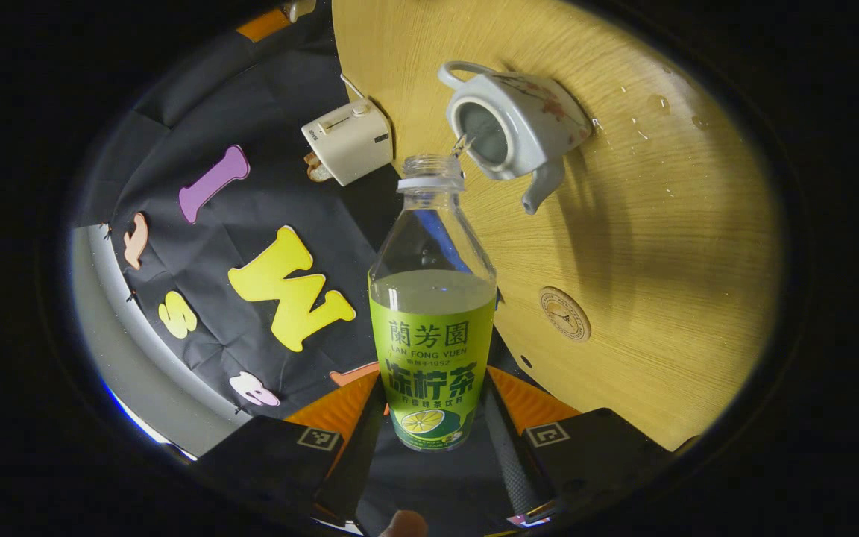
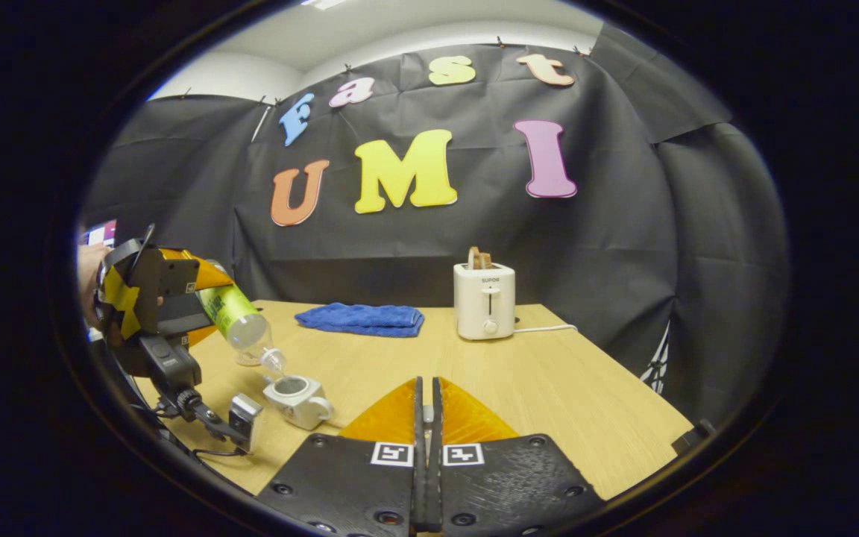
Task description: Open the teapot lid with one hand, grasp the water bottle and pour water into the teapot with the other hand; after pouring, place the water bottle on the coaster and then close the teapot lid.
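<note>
Green-labelled bottle (image 1: 432, 328), blue cloth (image 2: 361, 318)

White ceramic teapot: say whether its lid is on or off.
Off: the white ceramic teapot shows an open mouth, water streaming in from the tipped clear plastic bottle.

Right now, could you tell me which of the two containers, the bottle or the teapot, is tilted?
The water bottle, held in the left gripper, is tilted neck down toward the teapot, which sits upright on the table with its lid off.

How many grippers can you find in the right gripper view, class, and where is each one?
2. The right gripper is at the bottom centre, fingers closed together. The left gripper is at the far left, tilting the water bottle over the teapot.
</note>
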